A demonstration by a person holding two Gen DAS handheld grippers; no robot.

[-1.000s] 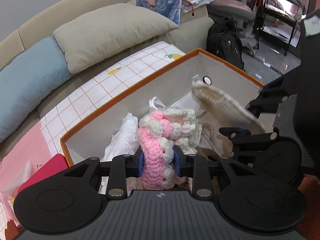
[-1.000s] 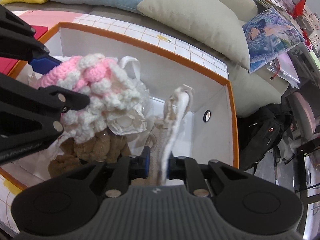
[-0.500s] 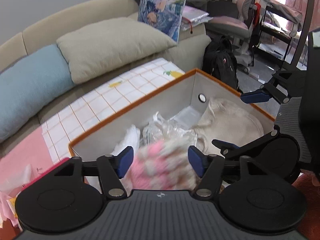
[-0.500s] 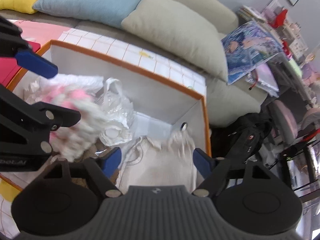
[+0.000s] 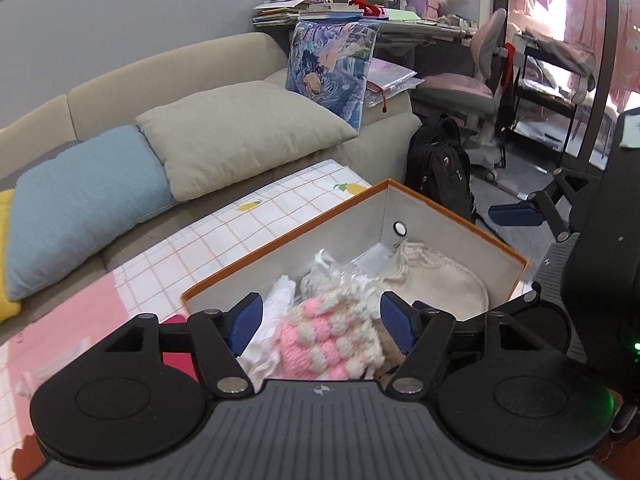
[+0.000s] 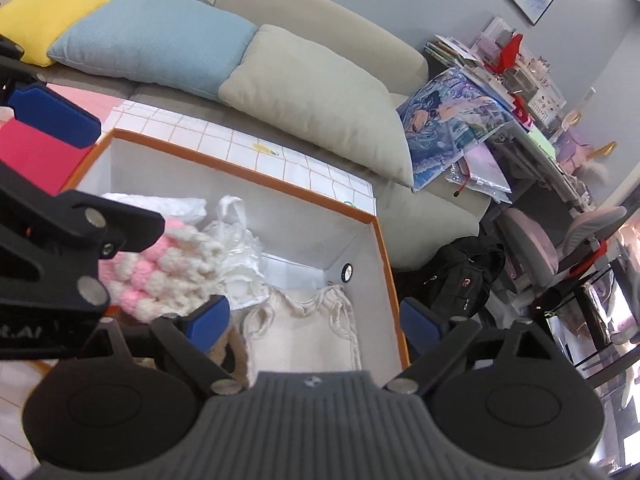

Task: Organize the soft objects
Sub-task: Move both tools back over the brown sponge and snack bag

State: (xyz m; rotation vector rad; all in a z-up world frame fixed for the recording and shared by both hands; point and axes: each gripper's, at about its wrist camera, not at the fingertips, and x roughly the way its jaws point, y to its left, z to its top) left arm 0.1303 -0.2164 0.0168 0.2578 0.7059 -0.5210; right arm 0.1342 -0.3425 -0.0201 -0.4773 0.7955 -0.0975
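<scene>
An orange-rimmed fabric box [image 5: 460, 226] [image 6: 384, 264] stands on the checked cloth. Inside lie a pink and white knitted piece [image 5: 332, 340] [image 6: 160, 268], a cream drawstring bag [image 5: 436, 284] [image 6: 304, 340], white plastic bags [image 6: 236, 240] and a brown plush item [image 6: 236, 350]. My left gripper [image 5: 322, 326] is open and empty above the knitted piece. My right gripper [image 6: 316, 320] is open and empty above the cream bag; it shows at the right of the left wrist view [image 5: 516, 214].
A beige sofa holds a blue pillow [image 5: 80, 200], a beige pillow [image 5: 240, 132], a yellow pillow [image 6: 52, 8] and a printed cushion [image 5: 328, 64]. A black backpack [image 5: 440, 168] stands on the floor right of the box. A red flat item [image 6: 32, 156] lies left of the box.
Both grippers opened and let go: the knitted piece and the cream bag dropped into the box. Both grippers then rose and pulled back above the box.
</scene>
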